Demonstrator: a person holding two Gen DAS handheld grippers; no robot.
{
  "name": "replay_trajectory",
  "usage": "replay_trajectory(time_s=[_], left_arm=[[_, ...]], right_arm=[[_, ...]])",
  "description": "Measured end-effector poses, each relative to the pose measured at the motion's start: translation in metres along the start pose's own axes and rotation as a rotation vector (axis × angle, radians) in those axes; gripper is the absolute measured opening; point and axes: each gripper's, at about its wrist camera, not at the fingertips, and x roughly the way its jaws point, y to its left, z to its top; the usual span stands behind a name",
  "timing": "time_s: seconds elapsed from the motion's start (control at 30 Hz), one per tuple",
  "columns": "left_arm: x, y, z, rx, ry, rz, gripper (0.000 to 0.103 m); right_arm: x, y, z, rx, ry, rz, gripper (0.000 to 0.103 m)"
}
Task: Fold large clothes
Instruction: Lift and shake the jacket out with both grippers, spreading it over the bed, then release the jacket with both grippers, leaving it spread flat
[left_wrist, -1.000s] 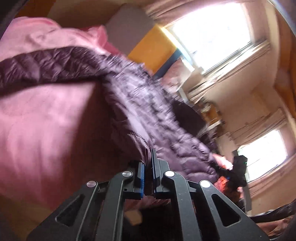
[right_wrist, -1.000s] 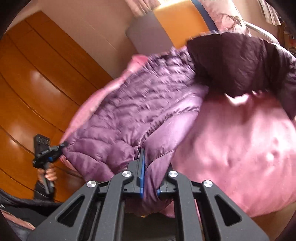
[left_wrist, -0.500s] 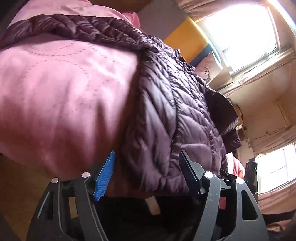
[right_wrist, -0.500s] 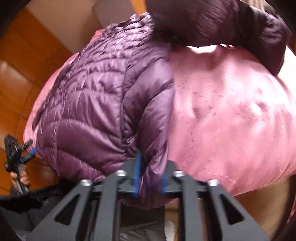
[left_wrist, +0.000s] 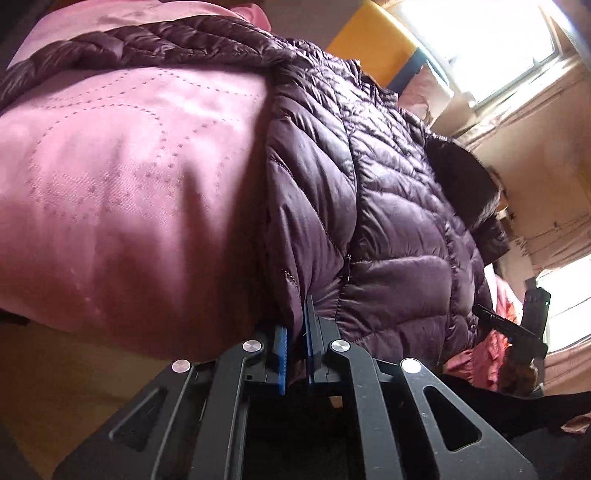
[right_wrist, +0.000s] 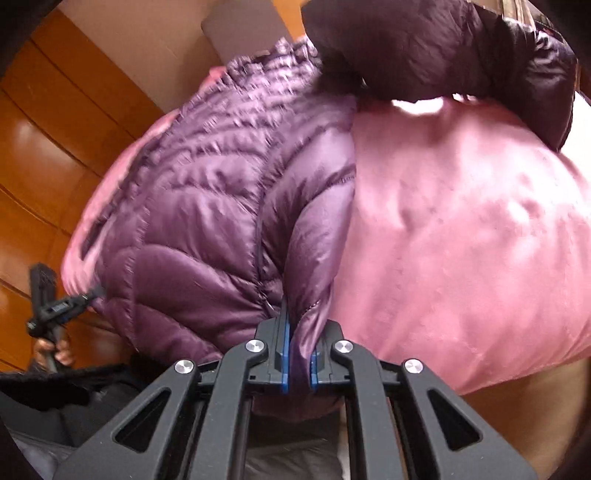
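The left tool (left_wrist: 295, 345) is pinching the near edge of the purple puffy jacket (left_wrist: 388, 206), and the right tool (right_wrist: 298, 345) is pinching it too. Farther back, the jacket is lying on the pink bed cover (left_wrist: 122, 184).

Left wrist: close, angled down along its fingers at the jacket (left_wrist: 388, 206) hem, bed (left_wrist: 122, 177) on its left
Right wrist: same closeness, bed at right
Shared: jacket, bed
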Motion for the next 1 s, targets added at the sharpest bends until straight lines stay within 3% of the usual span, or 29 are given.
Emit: replay_trajectory(time_s=[0.07, 0.13, 0.17, 0.2, 0.33, 0.47, 0.5, 0.7, 0.9, 1.0], left_arm=[[-0.006, -0.009, 0.001, 0.015, -0.014, 0.028, 0.016], [-0.014, -0.012, 0.006, 0.015, -0.041, 0.040, 0.030], [-0.020, -0.013, 0.009, 0.015, -0.065, 0.043, 0.040], [-0.027, -0.017, 0.013, 0.024, -0.107, 0.054, 0.043], [-0.027, -0.038, 0.030, 0.087, -0.155, 0.056, 0.046], [-0.008, -0.068, 0.045, 0.169, -0.163, 0.059, 0.061], [-0.003, -0.073, 0.045, 0.189, -0.161, 0.062, 0.061], [0.029, -0.087, 0.053, 0.219, -0.119, 0.096, 0.061], [0.037, -0.094, 0.063, 0.204, -0.146, 0.095, 0.061], [0.047, -0.093, 0.067, 0.205, -0.155, 0.151, 0.061]], right_arm=[[0.002, -0.002, 0.003, 0.008, 0.011, 0.008, 0.013], [-0.004, -0.009, 0.004, 0.032, 0.003, 0.011, 0.032], [-0.008, -0.013, 0.003, 0.035, -0.009, 0.008, 0.034], [-0.013, -0.015, 0.003, 0.037, -0.022, 0.000, 0.036], [-0.035, -0.017, 0.013, 0.056, -0.114, -0.014, 0.036], [-0.040, -0.002, 0.026, 0.021, -0.173, -0.027, 0.040], [-0.036, 0.001, 0.030, 0.013, -0.164, -0.066, 0.046], [-0.019, -0.007, 0.031, 0.069, -0.149, -0.085, 0.045], [-0.017, 0.020, 0.049, 0.014, -0.230, 0.007, 0.045], [0.005, 0.044, 0.063, -0.049, -0.212, -0.014, 0.050]])
